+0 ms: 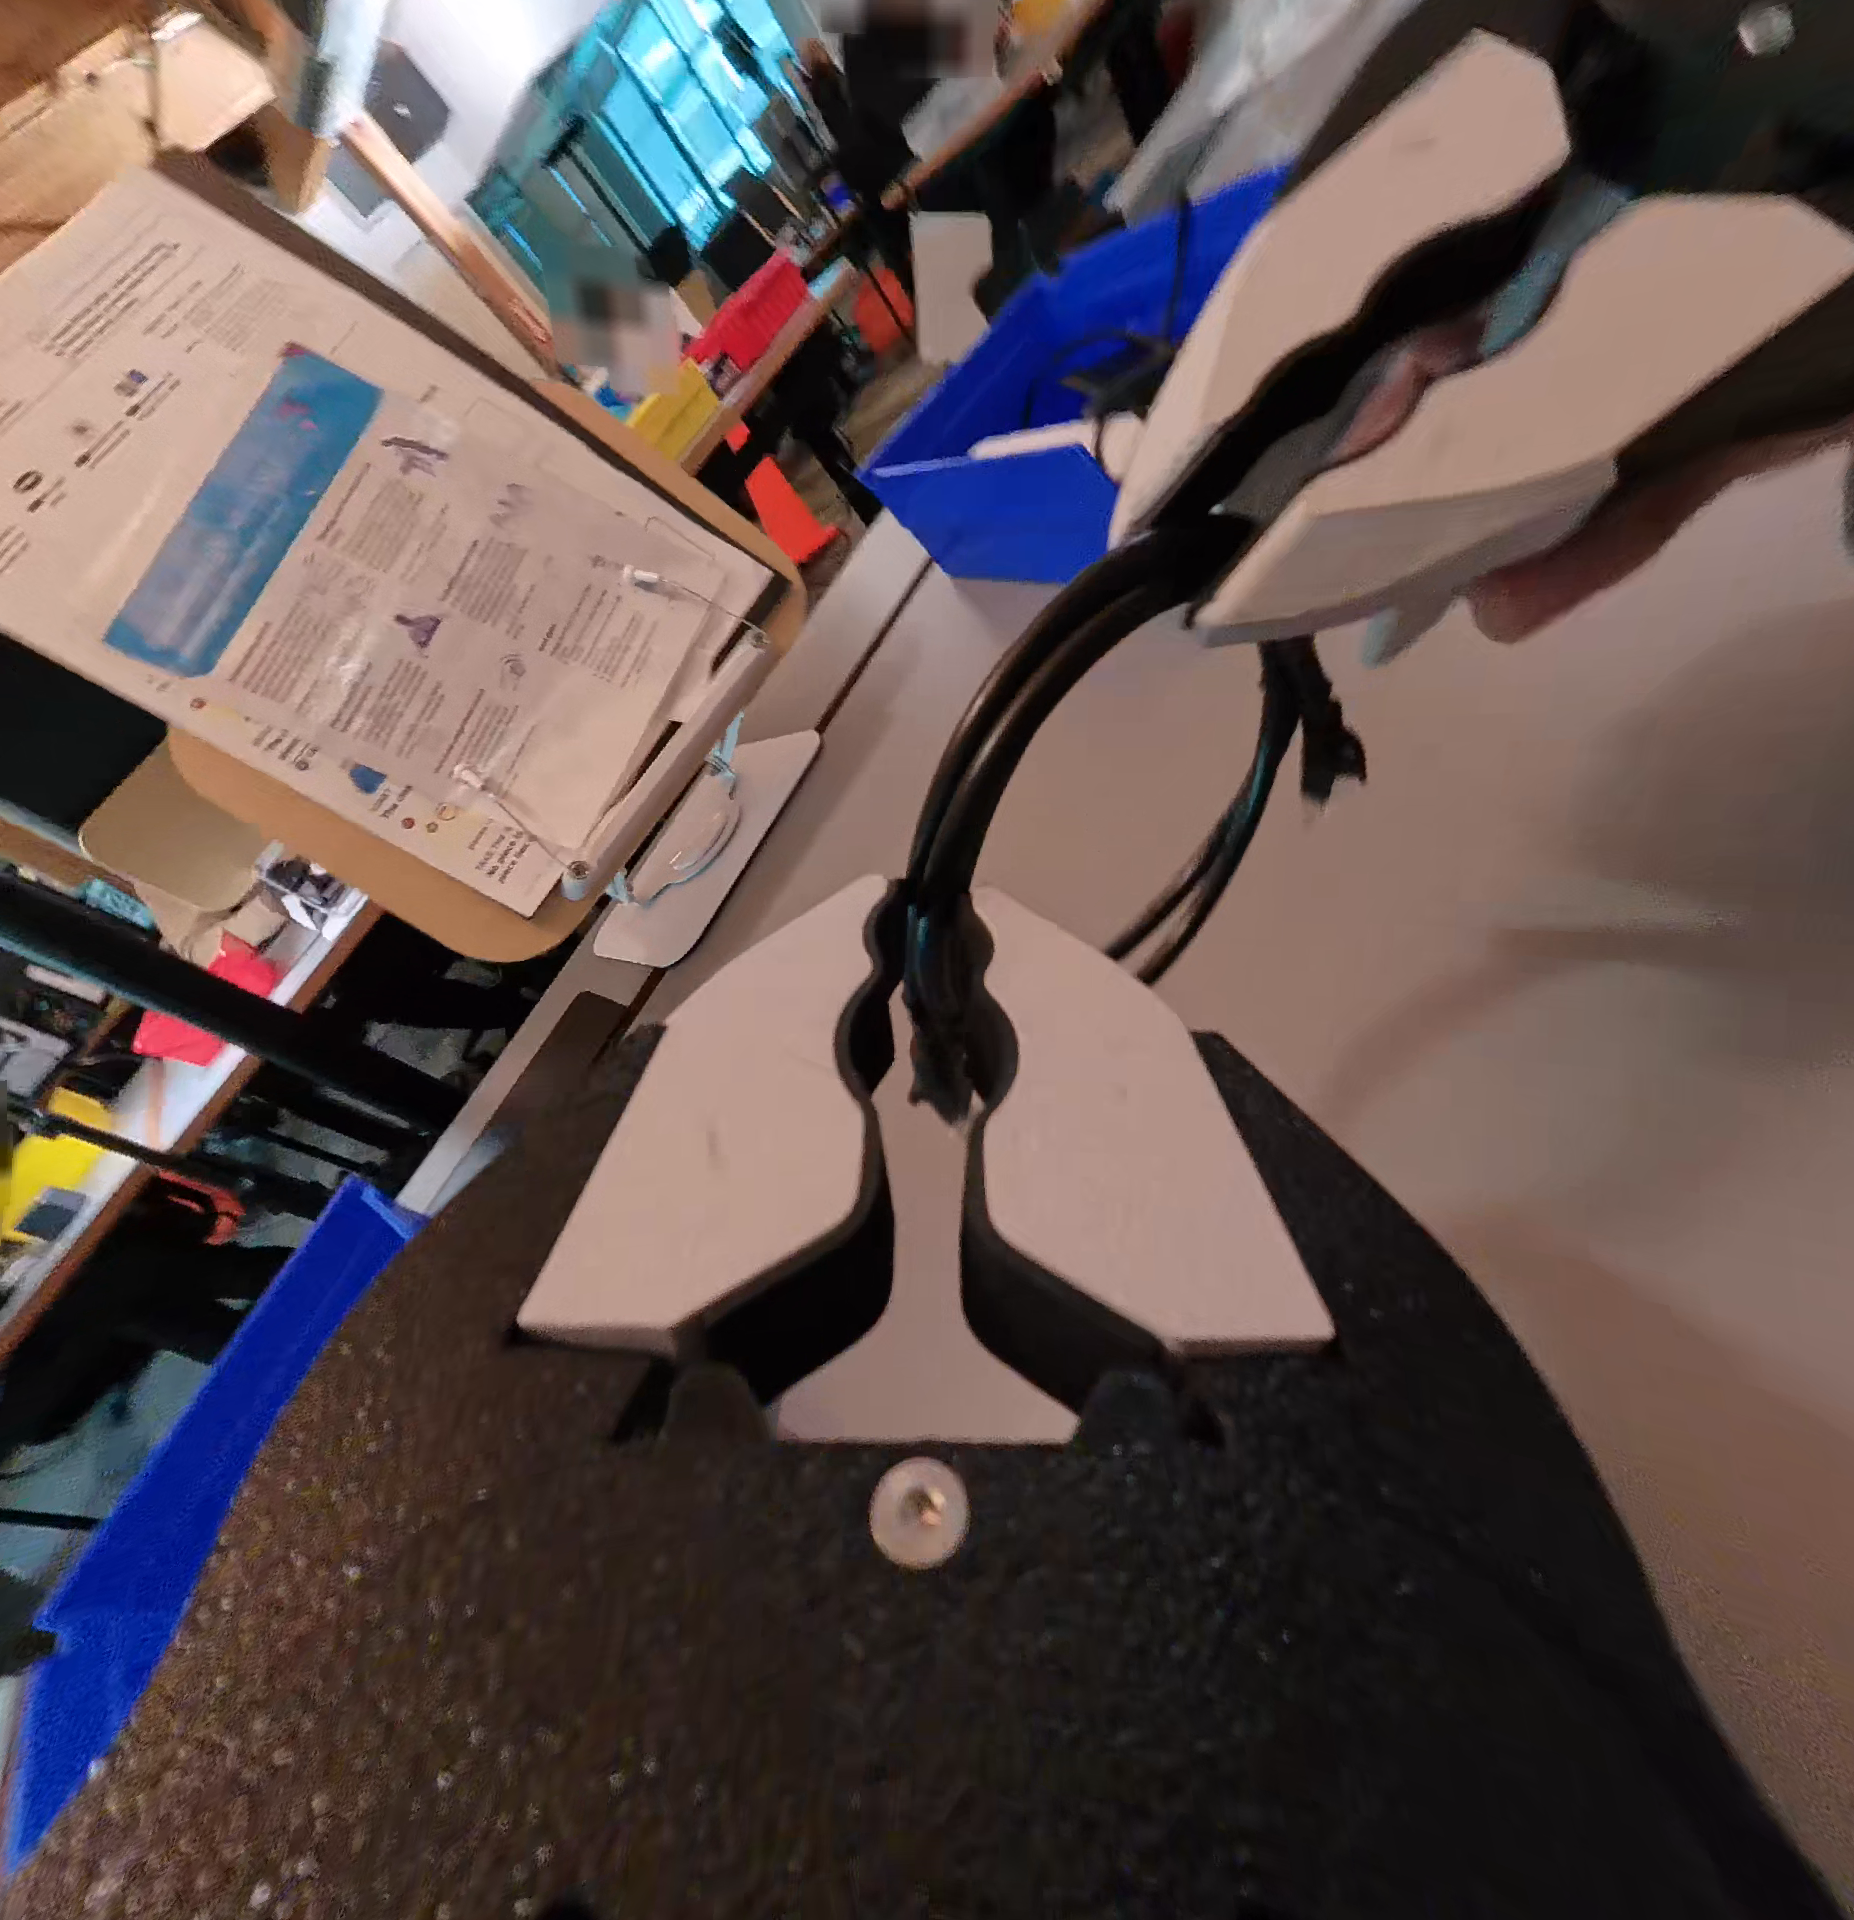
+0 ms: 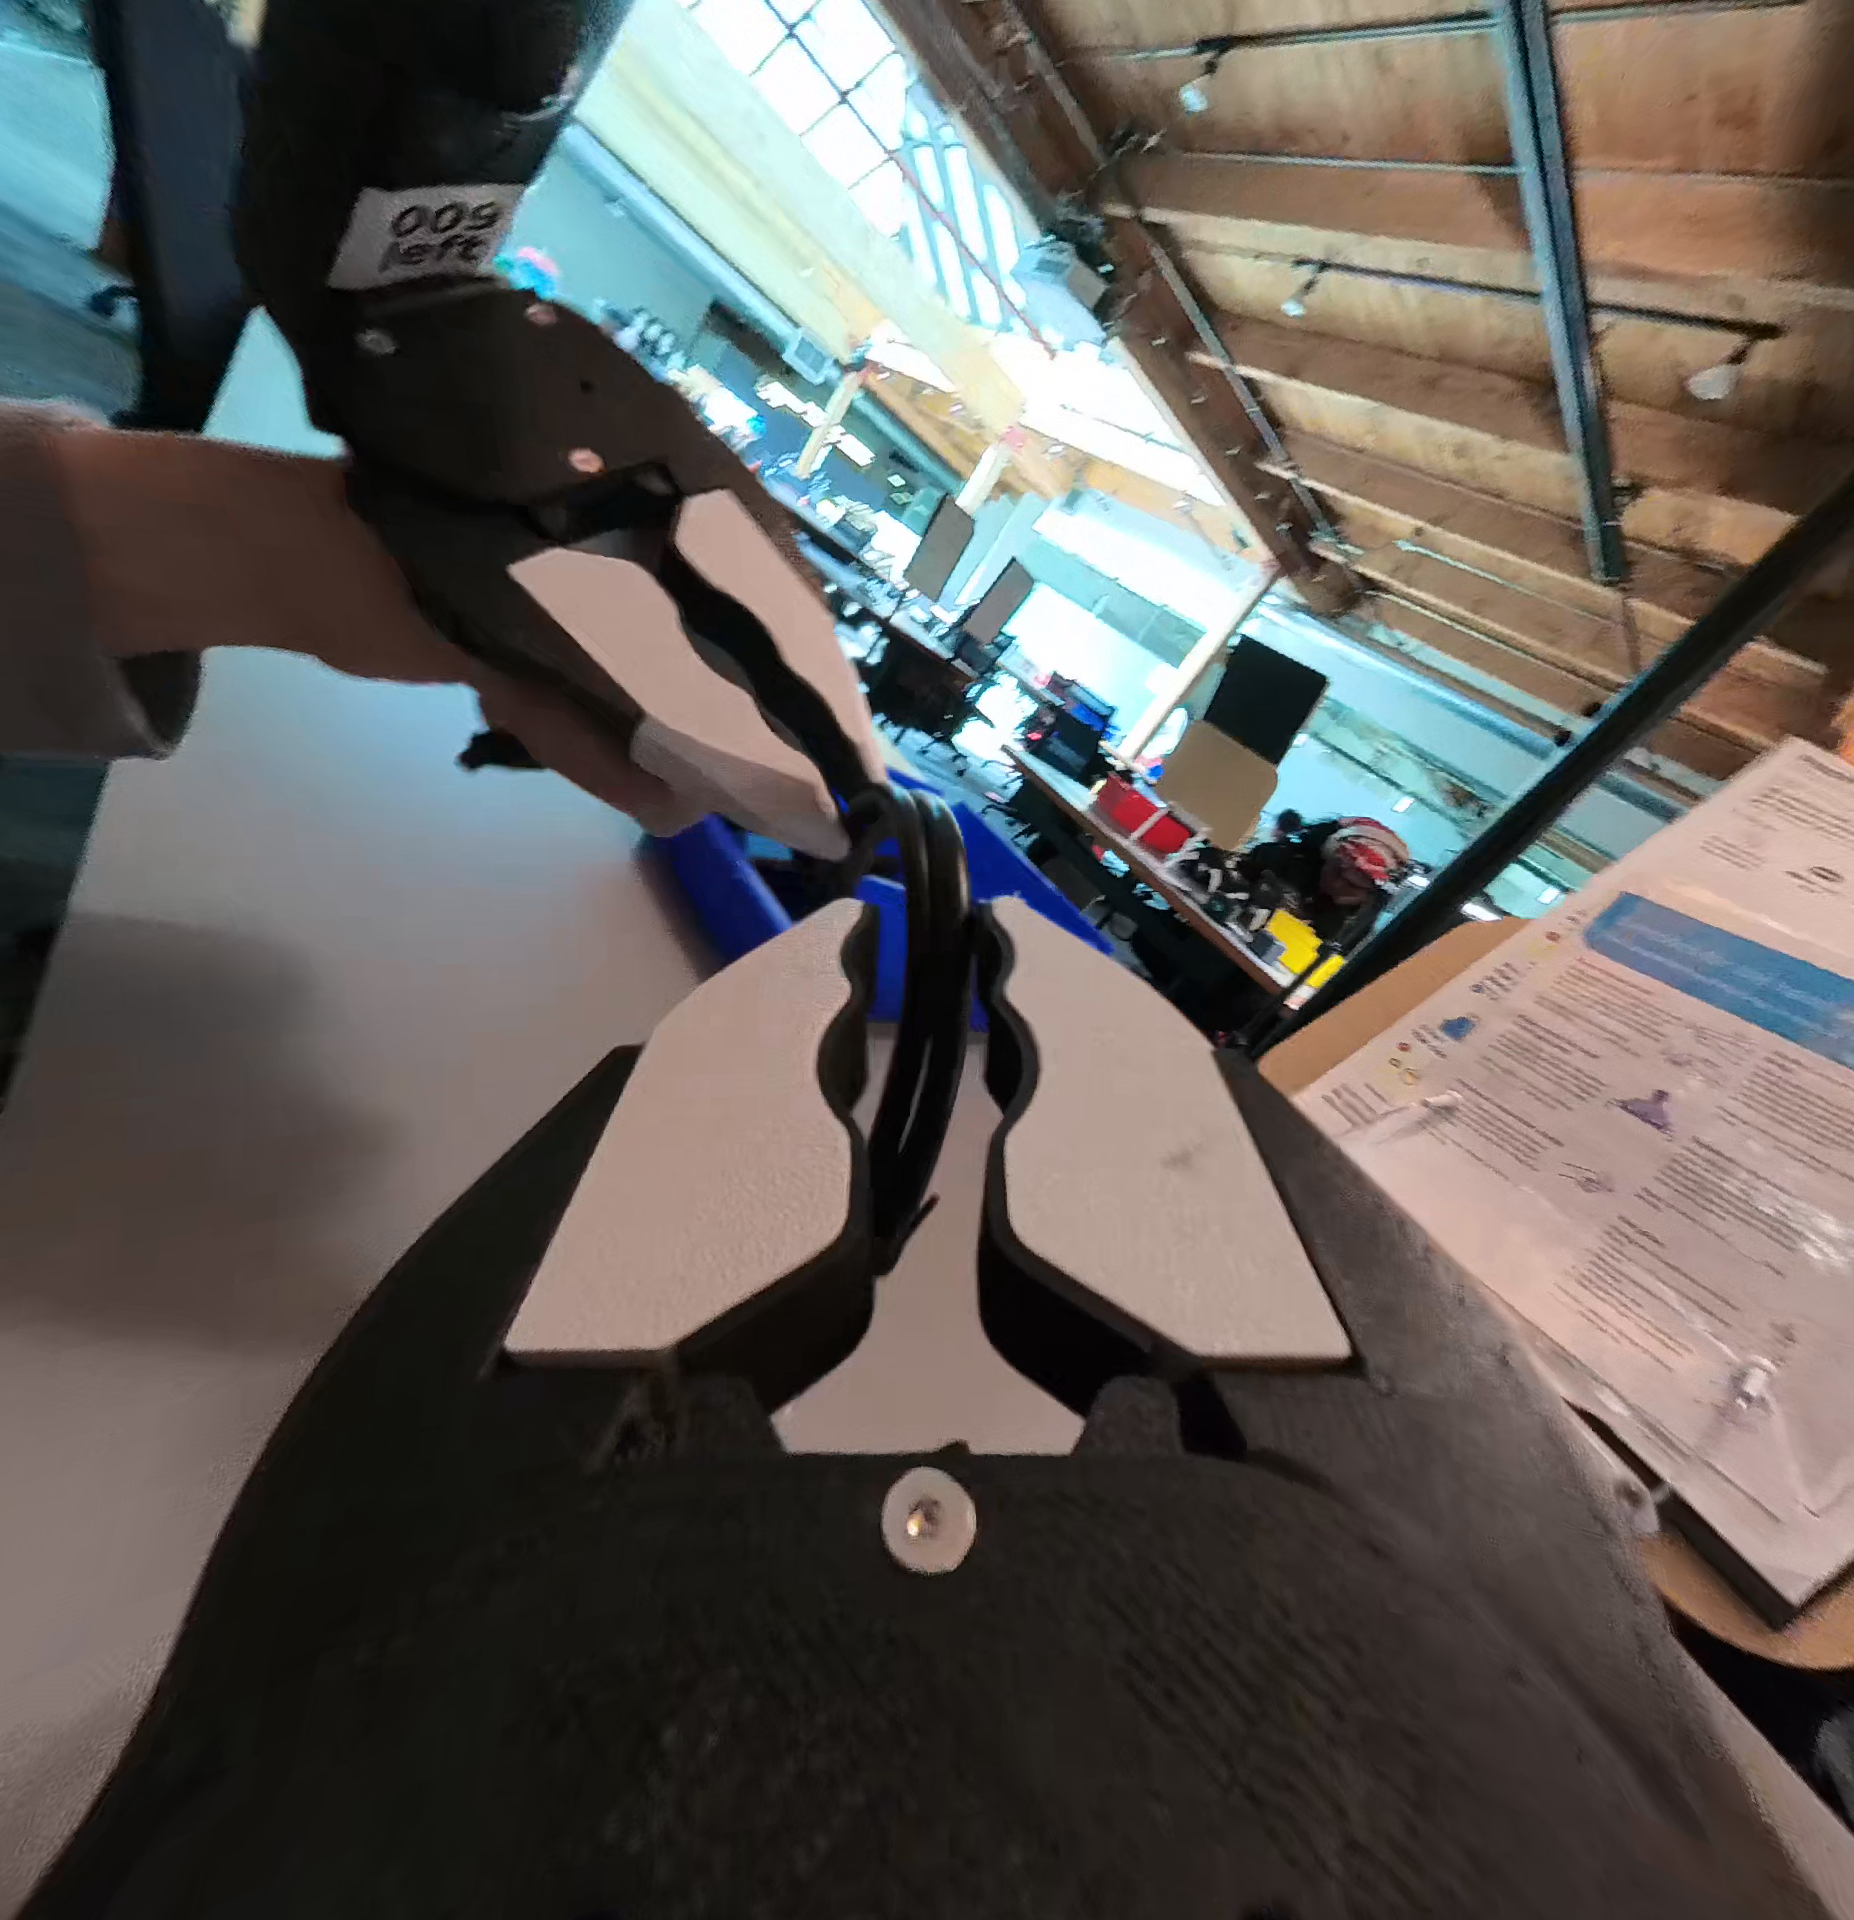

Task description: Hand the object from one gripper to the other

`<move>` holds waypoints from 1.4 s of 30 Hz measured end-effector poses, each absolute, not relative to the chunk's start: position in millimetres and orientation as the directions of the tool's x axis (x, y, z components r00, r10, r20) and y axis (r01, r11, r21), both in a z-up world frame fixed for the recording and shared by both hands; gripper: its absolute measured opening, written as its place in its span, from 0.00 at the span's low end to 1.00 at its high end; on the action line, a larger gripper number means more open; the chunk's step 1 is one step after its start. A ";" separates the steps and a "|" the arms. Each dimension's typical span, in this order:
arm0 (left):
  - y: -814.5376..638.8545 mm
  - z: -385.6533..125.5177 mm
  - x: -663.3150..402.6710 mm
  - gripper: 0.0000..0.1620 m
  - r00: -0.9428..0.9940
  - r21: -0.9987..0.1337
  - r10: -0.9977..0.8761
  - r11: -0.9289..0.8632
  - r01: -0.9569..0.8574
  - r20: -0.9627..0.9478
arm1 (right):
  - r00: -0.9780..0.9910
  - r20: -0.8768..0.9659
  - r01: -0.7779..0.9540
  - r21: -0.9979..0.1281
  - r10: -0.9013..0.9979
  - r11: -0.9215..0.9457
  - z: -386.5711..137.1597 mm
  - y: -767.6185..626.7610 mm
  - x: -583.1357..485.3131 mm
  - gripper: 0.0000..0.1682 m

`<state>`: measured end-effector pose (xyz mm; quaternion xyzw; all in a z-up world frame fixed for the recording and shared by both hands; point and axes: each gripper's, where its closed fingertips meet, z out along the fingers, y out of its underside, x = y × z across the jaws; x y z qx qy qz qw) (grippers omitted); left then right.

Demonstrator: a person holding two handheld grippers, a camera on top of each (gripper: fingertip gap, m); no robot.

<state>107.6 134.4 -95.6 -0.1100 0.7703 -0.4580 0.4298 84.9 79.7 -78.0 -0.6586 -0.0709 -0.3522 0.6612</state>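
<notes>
behind pale table (image 1: 1525,1039), blue bin (image 1: 1006,499).

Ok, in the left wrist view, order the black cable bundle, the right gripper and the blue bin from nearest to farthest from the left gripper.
1. Black cable bundle: pinched between the left gripper's fingers.
2. Right gripper: ahead, upper right, at the cable's other end.
3. Blue bin: on the table behind the right gripper.

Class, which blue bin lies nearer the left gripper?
The near bin, right beside the left gripper; the far bin stands across the table.
</notes>
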 end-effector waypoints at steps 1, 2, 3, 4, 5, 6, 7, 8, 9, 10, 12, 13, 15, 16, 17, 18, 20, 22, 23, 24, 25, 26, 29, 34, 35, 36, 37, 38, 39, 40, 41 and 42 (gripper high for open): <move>139.8 -88.6 109.3 0.04 -0.602 -0.837 -0.608 0.503 0.214 -0.519 | 0.744 0.525 0.538 -0.837 -0.413 -0.094 -72.5 74.9 90.1 0.17; 146.2 -81.4 110.9 0.03 -0.598 -0.875 -0.652 0.440 0.203 -0.466 | 0.752 0.476 0.508 -0.859 -0.456 -0.061 -66.1 68.7 95.9 0.22; 152.9 -75.5 111.9 0.03 -0.600 -0.907 -0.687 0.377 0.189 -0.411 | 0.763 0.416 0.475 -0.880 -0.495 -0.007 -58.6 61.9 100.5 0.28; 158.7 -70.8 112.3 0.03 -0.606 -0.932 -0.712 0.317 0.175 -0.355 | 0.784 0.357 0.442 -0.895 -0.507 0.054 -52.9 56.1 102.2 0.27; 164.1 -66.0 112.7 0.03 -0.609 -0.953 -0.734 0.254 0.164 -0.301 | 0.808 0.303 0.411 -0.905 -0.504 0.114 -48.7 51.9 103.0 0.27; 168.7 -60.4 113.1 0.03 -0.611 -0.971 -0.754 0.183 0.154 -0.240 | 0.826 0.255 0.379 -0.912 -0.503 0.160 -46.3 48.8 105.1 0.28; 171.9 -55.5 113.2 0.03 -0.622 -0.985 -0.765 0.107 0.137 -0.170 | 0.838 0.212 0.342 -0.922 -0.503 0.182 -46.8 47.3 108.9 0.29; 173.4 -52.0 113.1 0.03 -0.637 -0.993 -0.764 0.036 0.116 -0.102 | 0.853 0.182 0.305 -0.935 -0.489 0.184 -50.7 48.9 111.6 0.30; 173.0 -48.8 111.9 0.03 -0.656 -0.994 -0.753 -0.025 0.103 -0.049 | 0.872 0.159 0.266 -0.948 -0.463 0.175 -57.0 53.1 112.7 0.32; 170.9 -46.0 110.2 0.03 -0.677 -0.993 -0.736 -0.077 0.092 -0.005 | 0.891 0.128 0.225 -0.958 -0.436 0.180 -62.0 57.5 112.9 0.34; 168.9 -44.8 111.7 0.03 -0.680 -0.987 -0.729 -0.153 0.047 0.080 | 0.926 0.083 0.168 -0.965 -0.369 0.204 -68.0 67.1 108.2 0.34; 167.8 -45.6 113.3 0.03 -0.672 -0.984 -0.732 -0.174 0.025 0.113 | 0.938 0.067 0.148 -0.965 -0.340 0.218 -69.3 71.5 105.3 0.35; 169.8 -45.3 117.8 0.03 -0.625 -0.980 -0.768 -0.199 0.027 0.139 | 0.955 0.038 0.106 -0.970 -0.294 0.218 -75.2 78.8 101.6 0.35; 169.9 -45.0 118.5 0.03 -0.610 -0.981 -0.783 -0.188 0.042 0.124 | 0.960 0.037 0.096 -0.974 -0.278 0.203 -79.4 81.4 100.9 0.36; 170.7 -44.5 119.0 0.03 -0.592 -0.983 -0.799 -0.172 0.056 0.106 | 0.959 0.038 0.094 -0.978 -0.282 0.188 -82.9 82.5 102.7 0.37; 172.2 -43.4 119.2 0.03 -0.572 -0.984 -0.814 -0.165 0.067 0.097 | 0.954 0.038 0.093 -0.980 -0.296 0.176 -84.9 82.4 105.6 0.37; 169.6 -37.7 115.2 0.03 -0.575 -0.978 -0.812 -0.187 0.088 0.103 | 0.954 0.021 0.076 -0.982 -0.298 0.175 -86.1 83.0 107.0 0.36; 162.0 -30.8 109.8 0.03 -0.597 -0.966 -0.791 -0.240 0.101 0.134 | 0.959 -0.013 0.041 -0.982 -0.283 0.182 -87.8 85.7 106.3 0.35; 155.7 -28.3 106.9 0.03 -0.614 -0.960 -0.776 -0.261 0.104 0.144 | 0.962 -0.019 0.030 -0.984 -0.271 0.176 -89.6 88.3 105.1 0.34; 147.6 -27.5 104.1 0.03 -0.637 -0.958 -0.757 -0.268 0.101 0.145 | 0.965 -0.011 0.037 -0.984 -0.263 0.175 -89.8 90.2 103.4 0.32; 139.4 -28.5 102.0 0.03 -0.654 -0.961 -0.744 -0.260 0.095 0.136 | 0.965 0.011 0.061 -0.981 -0.263 0.185 -87.7 90.3 101.5 0.23; 133.3 -30.7 101.4 0.03 -0.659 -0.967 -0.744 -0.235 0.098 0.114 | 0.962 0.036 0.094 -0.974 -0.272 0.205 -83.8 88.8 99.8 0.11; 129.2 -33.9 102.3 0.03 -0.638 -0.977 -0.769 -0.167 0.136 0.043 | 0.961 0.064 0.134 -0.959 -0.270 0.248 -73.0 80.5 96.8 0.07; 124.1 -44.5 95.5 0.04 -0.718 -0.992 -0.691 -0.020 0.128 -0.079 | 0.957 0.096 0.156 -0.966 -0.275 0.204 -70.9 68.6 98.3 0.06; 127.7 -48.6 97.3 0.08 -0.690 -0.986 -0.707 0.066 0.155 -0.156 | 0.949 0.098 0.152 -0.975 -0.298 0.164 -74.7 67.6 102.5 0.06; 132.7 -51.6 100.0 0.18 -0.641 -0.969 -0.727 0.164 0.185 -0.245 | 0.940 0.107 0.154 -0.981 -0.323 0.122 -78.0 66.9 106.2 0.06; 137.6 -54.2 102.3 0.25 -0.582 -0.939 -0.736 0.274 0.209 -0.344 | 0.931 0.124 0.163 -0.983 -0.344 0.086 -80.6 66.3 108.5 0.06; 141.2 -55.4 103.3 0.29 -0.520 -0.894 -0.727 0.383 0.234 -0.448 | 0.919 0.146 0.176 -0.983 -0.367 0.050 -82.9 66.2 110.5 0.06; 142.9 -53.6 103.1 0.29 -0.453 -0.842 -0.710 0.471 0.265 -0.539 | 0.905 0.175 0.190 -0.982 -0.388 0.001 -86.6 67.1 112.3 0.06; 141.1 -49.6 101.4 0.29 -0.390 -0.791 -0.689 0.531 0.304 -0.611 | 0.893 0.211 0.208 -0.977 -0.398 -0.052 -90.9 69.3 112.7 0.06; 134.6 -47.1 98.1 0.27 -0.352 -0.747 -0.659 0.571 0.341 -0.664 | 0.883 0.248 0.232 -0.969 -0.399 -0.088 -93.3 72.6 111.3 0.06; 125.1 -48.7 95.1 0.26 -0.343 -0.713 -0.625 0.600 0.364 -0.701 | 0.878 0.269 0.250 -0.963 -0.395 -0.101 -93.9 76.5 108.4 0.06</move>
